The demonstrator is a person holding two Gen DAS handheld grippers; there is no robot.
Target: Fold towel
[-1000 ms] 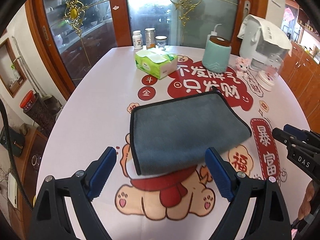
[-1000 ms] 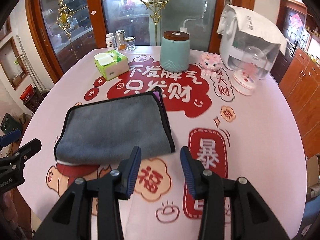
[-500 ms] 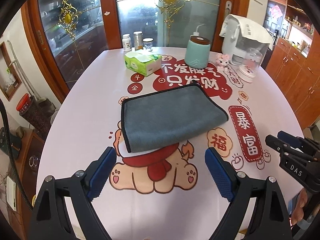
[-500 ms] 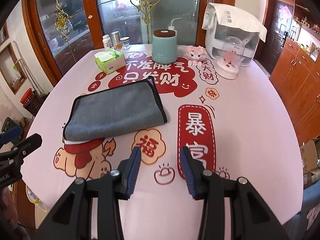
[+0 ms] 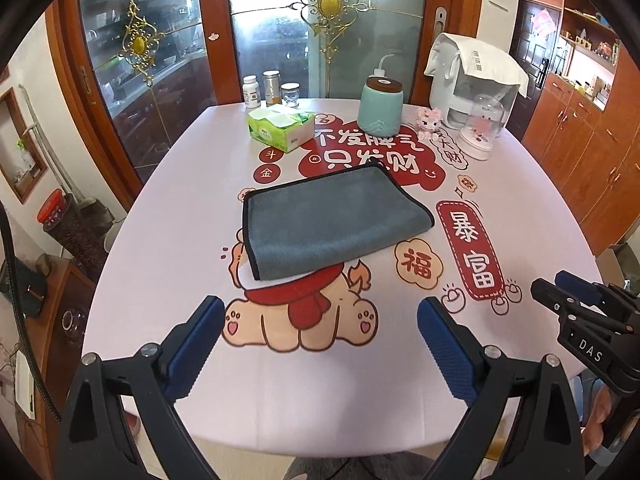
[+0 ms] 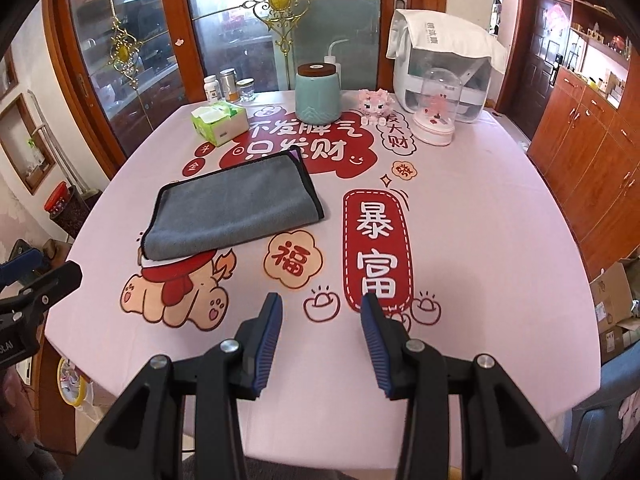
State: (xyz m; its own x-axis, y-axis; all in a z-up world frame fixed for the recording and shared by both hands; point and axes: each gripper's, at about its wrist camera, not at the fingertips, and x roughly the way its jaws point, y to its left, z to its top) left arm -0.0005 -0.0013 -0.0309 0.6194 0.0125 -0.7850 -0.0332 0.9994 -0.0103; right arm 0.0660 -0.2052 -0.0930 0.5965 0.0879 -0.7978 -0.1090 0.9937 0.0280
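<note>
A grey towel with black edging lies folded flat on the pink printed tablecloth, near the table's middle; it also shows in the right wrist view. My left gripper is open wide and empty, held over the table's near edge, well short of the towel. My right gripper is open and empty, near the front edge, to the right of the towel. Each gripper shows at the edge of the other's view.
At the table's far side stand a green tissue box, a teal jar with a wooden lid, several small bottles, a pink figure, a glass dome and a white appliance. Wooden cabinets stand to the right.
Both grippers have pulled back from the towel toward the table's near edge. The towel lies still, folded, and looks smaller and farther away in both views.
</note>
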